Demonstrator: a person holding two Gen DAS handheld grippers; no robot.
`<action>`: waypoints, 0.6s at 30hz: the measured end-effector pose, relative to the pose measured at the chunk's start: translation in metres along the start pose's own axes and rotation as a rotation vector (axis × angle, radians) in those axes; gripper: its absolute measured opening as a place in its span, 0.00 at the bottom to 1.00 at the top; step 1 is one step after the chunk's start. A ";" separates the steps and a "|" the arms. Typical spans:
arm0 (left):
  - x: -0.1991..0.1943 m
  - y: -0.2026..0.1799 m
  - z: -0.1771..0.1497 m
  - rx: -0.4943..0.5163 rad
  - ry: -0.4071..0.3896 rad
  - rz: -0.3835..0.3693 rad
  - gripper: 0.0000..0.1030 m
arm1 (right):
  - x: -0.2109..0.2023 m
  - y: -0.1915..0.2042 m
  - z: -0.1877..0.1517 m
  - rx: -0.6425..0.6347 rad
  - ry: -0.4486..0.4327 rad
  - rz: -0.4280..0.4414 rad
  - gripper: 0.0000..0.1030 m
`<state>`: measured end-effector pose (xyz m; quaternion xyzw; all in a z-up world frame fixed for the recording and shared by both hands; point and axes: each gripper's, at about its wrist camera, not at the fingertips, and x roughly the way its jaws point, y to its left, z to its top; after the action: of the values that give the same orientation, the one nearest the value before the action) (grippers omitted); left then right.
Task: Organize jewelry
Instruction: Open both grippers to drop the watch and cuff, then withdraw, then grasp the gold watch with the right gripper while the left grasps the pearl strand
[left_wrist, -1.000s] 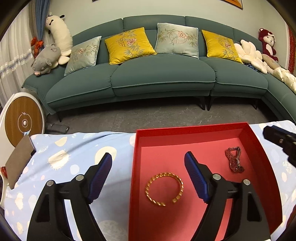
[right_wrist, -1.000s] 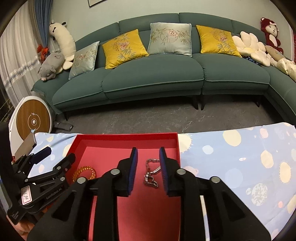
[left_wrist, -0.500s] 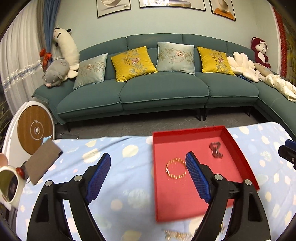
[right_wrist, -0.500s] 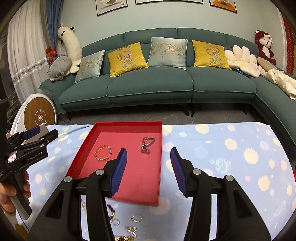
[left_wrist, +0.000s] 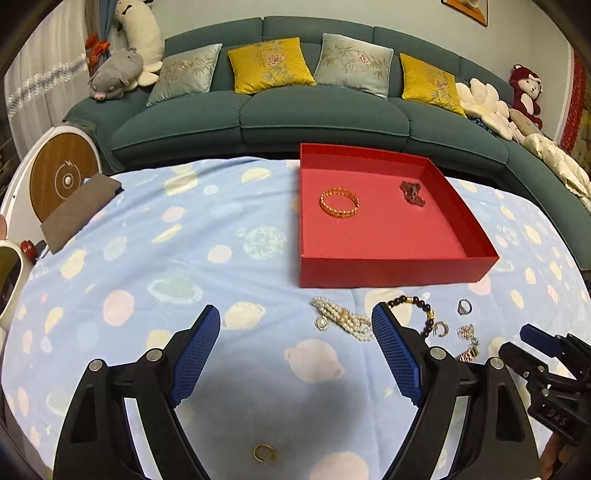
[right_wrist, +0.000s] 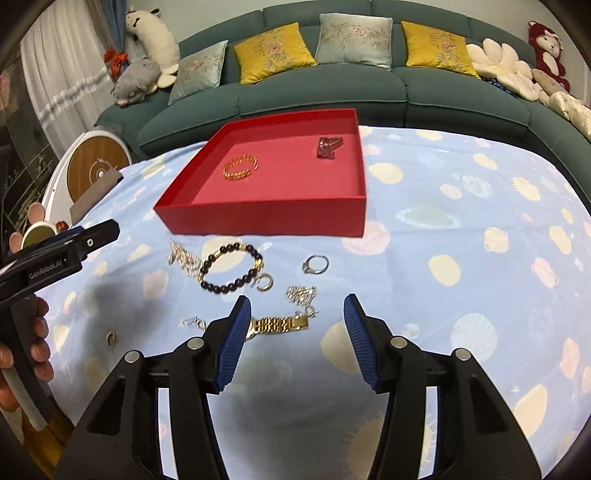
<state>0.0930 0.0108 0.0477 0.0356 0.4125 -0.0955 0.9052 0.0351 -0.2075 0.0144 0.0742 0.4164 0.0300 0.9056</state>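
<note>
Jewelry lies in two groups on the pale blue tablecloth with round planet prints (right_wrist: 461, 206). Inside the shallow square red cardboard tray (right_wrist: 266, 216) rest a gold chain bangle (right_wrist: 240, 167) at about 9 o'clock from the tray's centre and a small crumpled silvery-red chain bracelet (right_wrist: 328, 147) at about 1 o'clock, well apart from each other. In front of the tray, on the cloth, lie a dark bead bracelet with gold spacers (right_wrist: 231, 268), a white pearl strand (left_wrist: 343, 318) just beside it at 9 o'clock, a silver ring with a stone (right_wrist: 316, 264) at 3 o'clock of the beads, a small silver chain heap (right_wrist: 301, 294), a gold watch-style link band (right_wrist: 279, 325) and a small gold open ring (left_wrist: 264, 452). The right gripper (right_wrist: 297, 338) points down at the cloth with its blue-padded jaws about half apart and empty; one end of the gold link band is hidden behind its left finger. The left gripper (left_wrist: 295, 354) has its jaws wide apart, holding nothing, above bare cloth at 7 o'clock from the tray. A green sofa with yellow and grey cushions (right_wrist: 332, 81) stands behind the table.
</note>
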 end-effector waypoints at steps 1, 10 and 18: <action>0.003 -0.001 -0.001 0.010 0.005 0.011 0.79 | 0.003 0.004 -0.004 -0.025 0.006 0.000 0.50; 0.019 0.015 -0.008 -0.008 0.031 0.042 0.79 | 0.033 0.012 -0.028 0.053 0.145 0.087 0.43; 0.021 0.023 -0.009 -0.034 0.047 0.031 0.79 | 0.046 0.016 -0.020 0.084 0.113 0.075 0.43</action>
<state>0.1046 0.0314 0.0259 0.0291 0.4346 -0.0735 0.8972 0.0502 -0.1838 -0.0299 0.1258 0.4649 0.0508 0.8749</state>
